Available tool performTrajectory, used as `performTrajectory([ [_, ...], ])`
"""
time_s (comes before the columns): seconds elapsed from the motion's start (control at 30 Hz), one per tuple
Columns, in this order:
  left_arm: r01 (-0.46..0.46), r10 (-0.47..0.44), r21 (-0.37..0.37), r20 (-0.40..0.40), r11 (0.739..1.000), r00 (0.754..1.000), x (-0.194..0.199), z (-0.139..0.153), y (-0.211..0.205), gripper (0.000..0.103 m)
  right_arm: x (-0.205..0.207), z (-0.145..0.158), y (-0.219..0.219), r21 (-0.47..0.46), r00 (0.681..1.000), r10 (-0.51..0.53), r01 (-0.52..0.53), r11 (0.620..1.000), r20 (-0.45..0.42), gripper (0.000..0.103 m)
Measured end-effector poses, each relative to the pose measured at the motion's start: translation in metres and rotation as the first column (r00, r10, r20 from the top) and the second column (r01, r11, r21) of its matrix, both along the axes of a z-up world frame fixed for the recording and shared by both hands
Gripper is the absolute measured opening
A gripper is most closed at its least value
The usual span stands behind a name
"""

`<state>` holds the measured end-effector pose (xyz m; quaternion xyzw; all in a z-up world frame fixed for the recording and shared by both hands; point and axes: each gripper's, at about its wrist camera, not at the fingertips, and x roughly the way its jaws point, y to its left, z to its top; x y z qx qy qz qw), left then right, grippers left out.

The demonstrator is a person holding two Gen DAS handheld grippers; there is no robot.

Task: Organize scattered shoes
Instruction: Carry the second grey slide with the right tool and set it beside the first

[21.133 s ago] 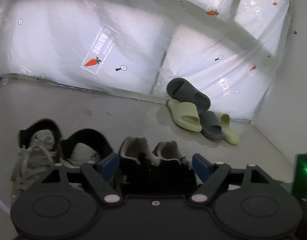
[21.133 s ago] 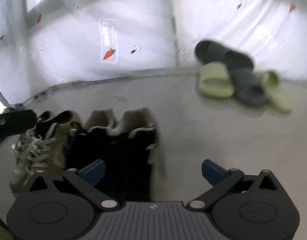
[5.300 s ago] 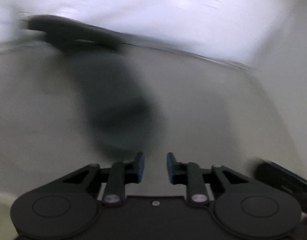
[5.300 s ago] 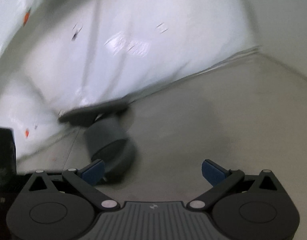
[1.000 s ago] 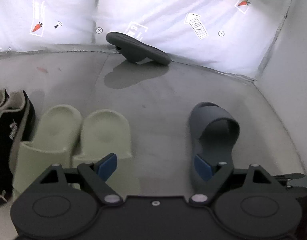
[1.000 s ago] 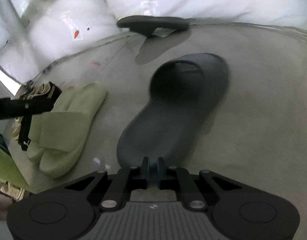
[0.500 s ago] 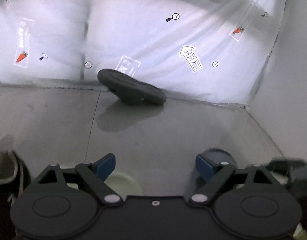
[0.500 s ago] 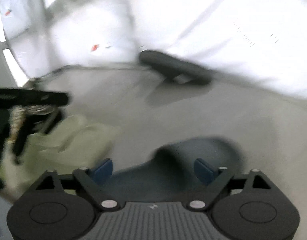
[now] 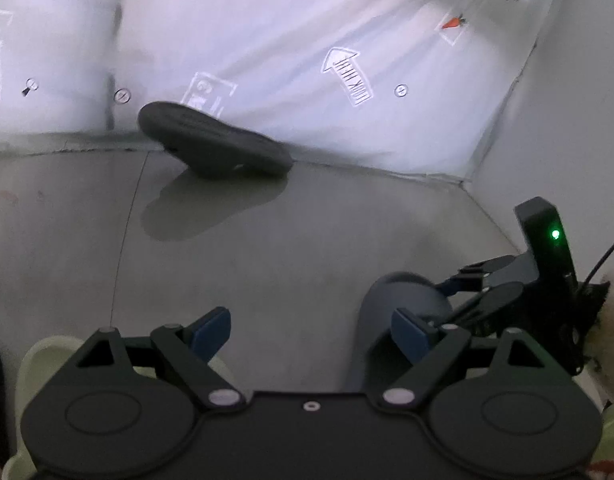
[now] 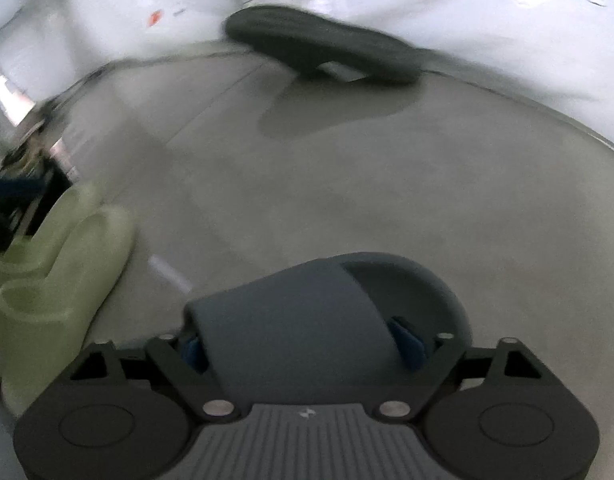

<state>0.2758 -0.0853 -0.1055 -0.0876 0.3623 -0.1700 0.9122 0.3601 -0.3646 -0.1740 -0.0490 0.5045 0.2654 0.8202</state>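
The right gripper [image 10: 303, 344] sits low over the floor [image 10: 347, 184], its two blue-padded fingers [image 10: 407, 342] spread to either side of the strap of a grey slide sandal [image 10: 327, 304]; whether they are pressing on the strap or only bracketing it I cannot tell. The sandal lies flat, toe pointing toward 1 o'clock in the right wrist view.

The left gripper [image 9: 311, 326] hangs above the floor with its fingers [image 9: 211, 326] wide apart and nothing between them. At its 3 o'clock the same grey sandal's toe [image 9: 403, 296] shows, with the right gripper's body (green light lit) just beyond it at the frame's right edge.

At 9 o'clock from the right gripper, a pair of pale green slides [image 10: 63, 264] lies side by side, touching each other, near the grey sandal but apart from it. At 12 o'clock, well apart across bare floor, a second dark grey sandal [image 10: 319, 46] leans tilted against the white printed sheet [image 9: 267, 40] where it meets the floor. A plain white wall [image 9: 567, 120] closes the corner at 2 o'clock in the left wrist view.
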Motion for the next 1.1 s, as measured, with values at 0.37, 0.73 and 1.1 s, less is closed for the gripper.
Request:
performTrajectory([
  [0.37, -0.057, 0.057, -0.008, 0.017, 0.998, 0.998, -0.022, 0.014, 0.006, 0.088, -0.079, 0.000, -0.065, -0.084, 0.741, -0.670, 0.670, 0.737, 0.033, 0.078],
  [0.73, -0.043, 0.043, -0.009, -0.010, 0.999, 0.999, -0.066, 0.017, -0.002, 0.088, -0.186, 0.013, -0.052, 0.029, 0.752, -0.589, 0.624, 0.781, -0.295, 0.090],
  [1.1, -0.032, 0.034, 0.037, -0.047, 0.999, 0.998, -0.105, 0.013, -0.013, 0.088, -0.243, 0.051, -0.025, -0.180, 0.991, 0.007, 0.018, 0.984, 0.137, 0.096],
])
